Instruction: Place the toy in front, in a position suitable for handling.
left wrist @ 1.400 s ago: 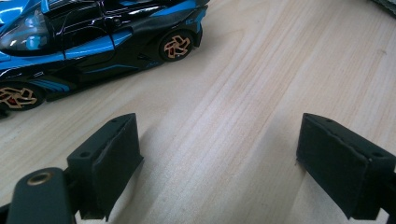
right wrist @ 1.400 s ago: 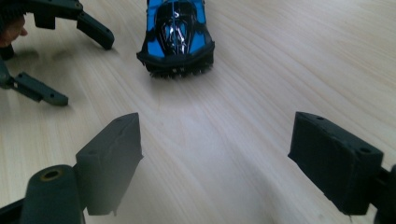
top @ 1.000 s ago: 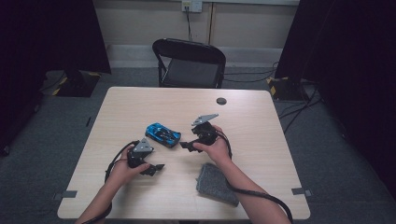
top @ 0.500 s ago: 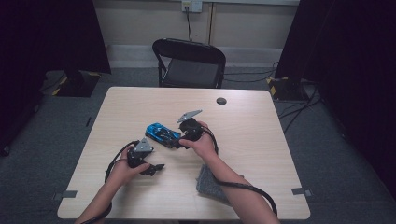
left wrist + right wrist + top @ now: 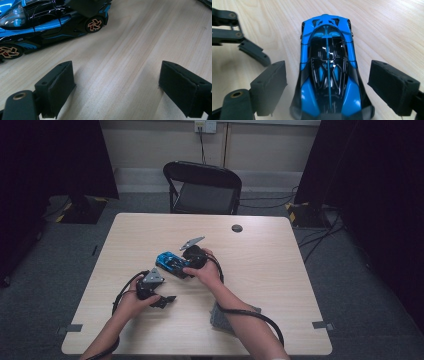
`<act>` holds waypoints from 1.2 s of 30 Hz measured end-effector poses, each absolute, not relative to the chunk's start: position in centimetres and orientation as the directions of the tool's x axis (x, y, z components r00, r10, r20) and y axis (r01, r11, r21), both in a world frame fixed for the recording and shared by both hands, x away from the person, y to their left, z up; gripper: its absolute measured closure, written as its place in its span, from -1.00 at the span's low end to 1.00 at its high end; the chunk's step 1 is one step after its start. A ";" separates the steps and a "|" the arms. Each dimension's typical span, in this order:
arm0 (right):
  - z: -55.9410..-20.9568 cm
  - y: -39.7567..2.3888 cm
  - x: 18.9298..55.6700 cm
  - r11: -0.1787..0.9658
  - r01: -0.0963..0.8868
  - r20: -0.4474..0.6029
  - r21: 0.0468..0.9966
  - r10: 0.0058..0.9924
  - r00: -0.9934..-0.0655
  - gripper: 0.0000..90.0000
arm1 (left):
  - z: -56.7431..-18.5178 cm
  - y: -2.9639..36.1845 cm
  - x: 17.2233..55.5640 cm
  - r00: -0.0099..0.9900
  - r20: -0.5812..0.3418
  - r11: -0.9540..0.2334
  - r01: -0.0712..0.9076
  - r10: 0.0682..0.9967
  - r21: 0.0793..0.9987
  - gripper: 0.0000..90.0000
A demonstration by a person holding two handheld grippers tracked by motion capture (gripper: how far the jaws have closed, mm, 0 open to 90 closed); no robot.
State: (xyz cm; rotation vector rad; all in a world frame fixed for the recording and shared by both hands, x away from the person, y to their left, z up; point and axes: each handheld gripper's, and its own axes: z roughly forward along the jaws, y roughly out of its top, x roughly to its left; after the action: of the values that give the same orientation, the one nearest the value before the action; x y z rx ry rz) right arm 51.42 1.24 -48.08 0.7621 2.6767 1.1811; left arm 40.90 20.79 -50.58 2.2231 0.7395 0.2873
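in the high view, a blue and black toy car (image 5: 171, 263) sits near the middle of the wooden table (image 5: 280, 270), with the right gripper (image 5: 186, 265) right at one end of it and the left gripper (image 5: 167, 300) just beside it, nearer the person. in the left gripper view, its jaws stand wide apart over bare wood, the car up and to the left. in the right gripper view, the jaws are spread either side of the car's body, not pressing it.
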 end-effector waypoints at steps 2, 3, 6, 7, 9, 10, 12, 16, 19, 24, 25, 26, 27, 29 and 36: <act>-48.2 1.4 51.7 0.561 0.414 0.105 0.717 0.500 -0.860 -0.68 | -50.6 20.8 40.9 0.807 -0.025 -0.541 0.418 0.590 0.729 -0.72; -48.2 1.5 51.8 0.563 0.413 0.101 0.716 0.502 -0.859 -0.68 | -50.6 20.8 40.9 0.808 -0.023 -0.544 0.417 0.588 0.728 -0.72; -48.5 1.9 52.0 0.572 0.411 0.098 0.710 0.498 -0.862 -0.69 | -50.6 20.8 40.9 0.807 -0.026 -0.541 0.419 0.590 0.729 -0.72; -48.5 2.0 52.0 0.571 0.408 0.100 0.712 0.493 -0.864 -0.69 | -50.6 20.8 40.9 0.807 -0.025 -0.541 0.419 0.590 0.729 -0.72; -48.8 2.2 52.0 0.576 0.410 0.100 0.707 0.493 -0.864 -0.69 | -50.6 20.8 40.9 0.807 -0.025 -0.541 0.418 0.590 0.729 -0.72; -48.9 2.3 52.0 0.581 0.409 0.104 0.704 0.486 -0.868 -0.69 | -50.6 20.8 40.9 0.807 -0.026 -0.541 0.419 0.590 0.729 -0.72; -49.2 2.4 51.8 0.600 0.401 0.086 0.692 0.484 -0.871 -0.69 | -50.6 20.8 40.9 0.807 -0.025 -0.542 0.419 0.590 0.728 -0.72; -49.6 2.4 51.6 0.614 0.393 0.078 0.684 0.474 -0.877 -0.69 | -50.6 20.8 40.9 0.808 -0.023 -0.545 0.417 0.588 0.727 -0.72; -49.8 2.3 51.5 0.629 0.387 0.068 0.674 0.469 -0.881 -0.69 | -50.6 20.8 40.9 0.807 -0.025 -0.542 0.419 0.590 0.728 -0.72; -50.0 1.8 51.4 0.638 0.390 0.062 0.664 0.473 -0.879 -0.69 | -50.6 20.8 40.9 0.807 -0.025 -0.542 0.419 0.590 0.728 -0.72; -50.0 1.6 51.4 0.629 0.393 0.070 0.671 0.474 -0.878 -0.69 | -50.6 20.8 40.9 0.808 -0.024 -0.544 0.417 0.588 0.728 -0.72; -50.1 1.4 51.3 0.624 0.396 0.072 0.674 0.478 -0.876 -0.68 | -50.6 20.8 40.9 0.807 -0.025 -0.541 0.419 0.590 0.729 -0.72; -50.1 1.3 51.2 0.621 0.397 0.075 0.676 0.478 -0.875 -0.67 | -50.6 20.8 40.9 0.807 -0.026 -0.541 0.419 0.590 0.729 -0.72; -50.1 1.1 51.2 0.618 0.397 0.074 0.678 0.481 -0.874 -0.63 | -50.6 20.8 40.9 0.807 -0.026 -0.541 0.419 0.590 0.729 -0.72; -50.1 0.9 50.8 0.618 0.379 0.052 0.689 0.480 -0.876 -0.48 | -50.6 20.8 40.9 0.809 -0.023 -0.544 0.417 0.588 0.728 -0.72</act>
State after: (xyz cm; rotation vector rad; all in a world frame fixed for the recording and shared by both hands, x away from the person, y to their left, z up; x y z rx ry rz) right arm 50.85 0.89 -50.12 0.7207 2.6999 1.1019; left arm 40.91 20.81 -50.58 2.2251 0.7358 0.2869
